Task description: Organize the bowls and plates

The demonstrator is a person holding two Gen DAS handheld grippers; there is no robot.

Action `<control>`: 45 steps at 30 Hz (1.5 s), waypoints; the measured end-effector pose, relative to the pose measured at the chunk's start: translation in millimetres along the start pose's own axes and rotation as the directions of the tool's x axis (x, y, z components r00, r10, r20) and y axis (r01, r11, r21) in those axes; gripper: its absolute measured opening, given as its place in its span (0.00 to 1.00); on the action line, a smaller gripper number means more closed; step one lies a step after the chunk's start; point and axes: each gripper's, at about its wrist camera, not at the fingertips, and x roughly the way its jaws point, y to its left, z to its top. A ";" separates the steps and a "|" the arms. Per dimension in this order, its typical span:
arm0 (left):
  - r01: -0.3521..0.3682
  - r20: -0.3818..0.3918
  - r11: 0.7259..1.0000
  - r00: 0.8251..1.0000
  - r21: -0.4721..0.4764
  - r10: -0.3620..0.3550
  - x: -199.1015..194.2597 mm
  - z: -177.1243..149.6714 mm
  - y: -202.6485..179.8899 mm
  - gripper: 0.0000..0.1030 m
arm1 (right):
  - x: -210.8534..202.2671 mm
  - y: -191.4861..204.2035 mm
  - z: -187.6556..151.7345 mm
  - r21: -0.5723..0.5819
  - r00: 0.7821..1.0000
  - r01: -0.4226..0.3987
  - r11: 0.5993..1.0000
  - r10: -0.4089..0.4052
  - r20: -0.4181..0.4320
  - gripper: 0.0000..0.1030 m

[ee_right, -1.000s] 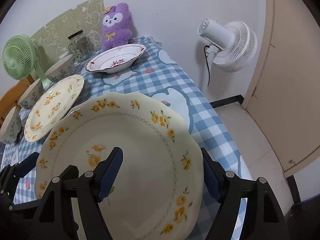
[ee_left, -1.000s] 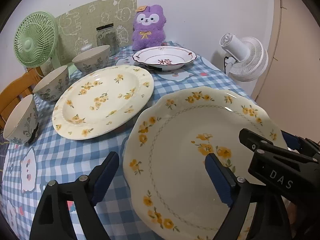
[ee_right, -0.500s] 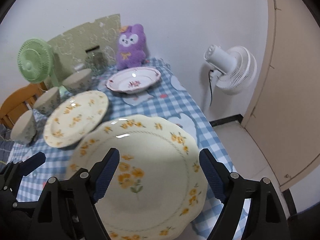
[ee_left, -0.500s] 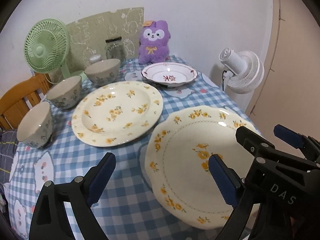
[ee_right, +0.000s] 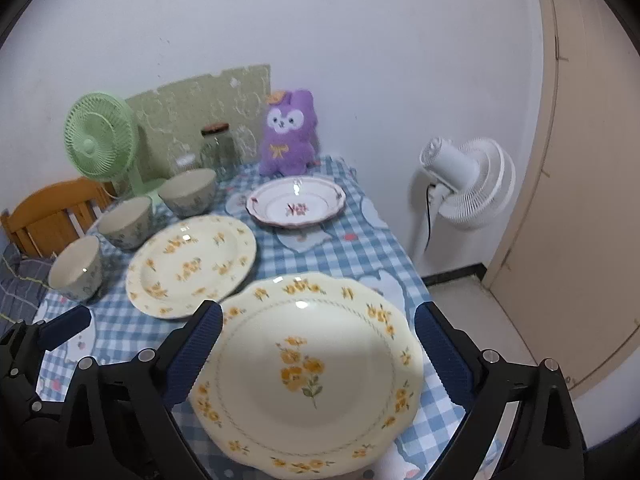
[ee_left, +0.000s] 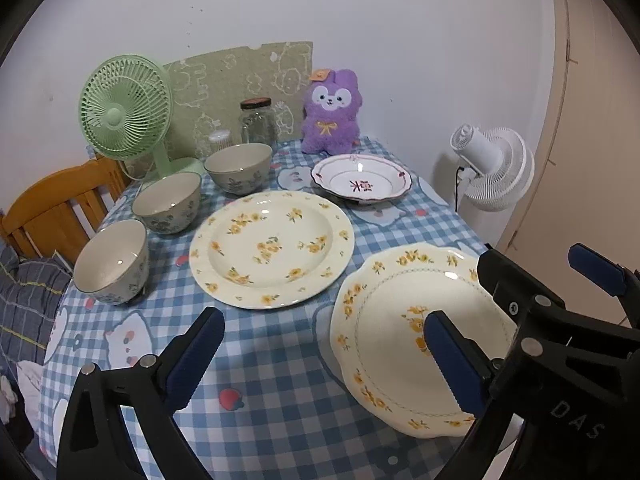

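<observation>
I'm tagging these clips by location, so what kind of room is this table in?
Most likely a small room in a home, set up for eating. A checked tablecloth carries floral plates and bowls, a purple plush toy sits against the wall, and a white standing fan stands beside a door.

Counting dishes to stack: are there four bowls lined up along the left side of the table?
No: the left wrist view shows three bowls in a row along the table's left side.

I have lifted my left tool (ee_left: 324, 354) and right tool (ee_right: 316, 354) up and away from the scalloped plate (ee_right: 308, 376); both have just been opening, nothing gripped between them.
</observation>
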 end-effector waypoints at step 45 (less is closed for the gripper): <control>-0.131 0.022 0.991 0.991 -0.034 0.132 32.1 84.1 71.9 0.92 | 49.0 63.3 89.9 -0.087 0.993 -0.101 0.991 0.106 0.056 0.96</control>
